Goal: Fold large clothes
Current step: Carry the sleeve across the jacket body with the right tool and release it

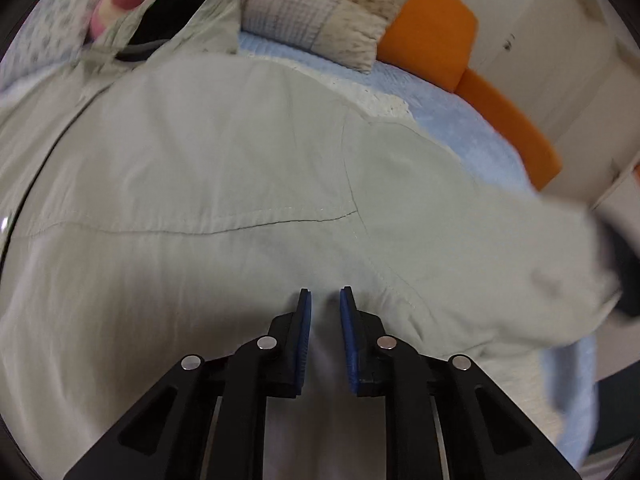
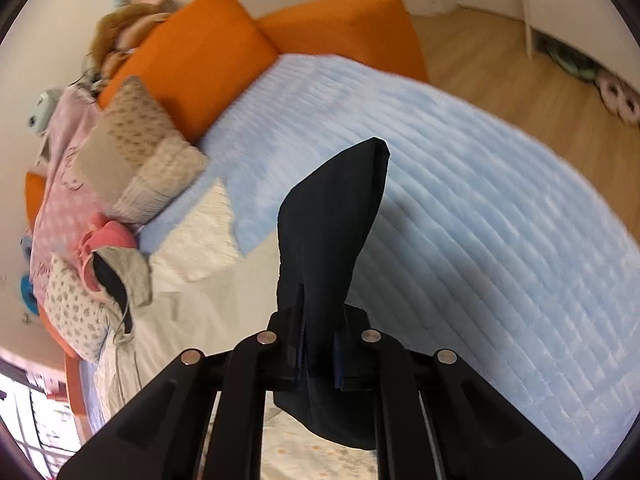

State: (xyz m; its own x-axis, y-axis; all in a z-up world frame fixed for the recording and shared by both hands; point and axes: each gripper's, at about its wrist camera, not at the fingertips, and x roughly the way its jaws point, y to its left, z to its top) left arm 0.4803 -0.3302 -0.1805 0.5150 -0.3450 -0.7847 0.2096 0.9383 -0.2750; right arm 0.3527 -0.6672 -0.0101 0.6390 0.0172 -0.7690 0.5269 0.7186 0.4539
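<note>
Though no writing is legible anywhere, the left view alone shows the pale green garment (image 1: 224, 168) spread wide over the blue blanket (image 1: 472, 128), left gripper (image 1: 325, 300) hovering released, jaws parted above the fabric. Only the right view shows the right gripper (image 2: 320, 320) clenched on dark cloth (image 2: 332, 224), orange cushions (image 2: 192, 60) far left, wood floor (image 2: 520, 64) beyond.

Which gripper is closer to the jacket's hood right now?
Judging by both views, the left. The left gripper hovers open over the pale green jacket, its hood ahead. The right gripper, off to the side, clamps the dark cuff.
</note>
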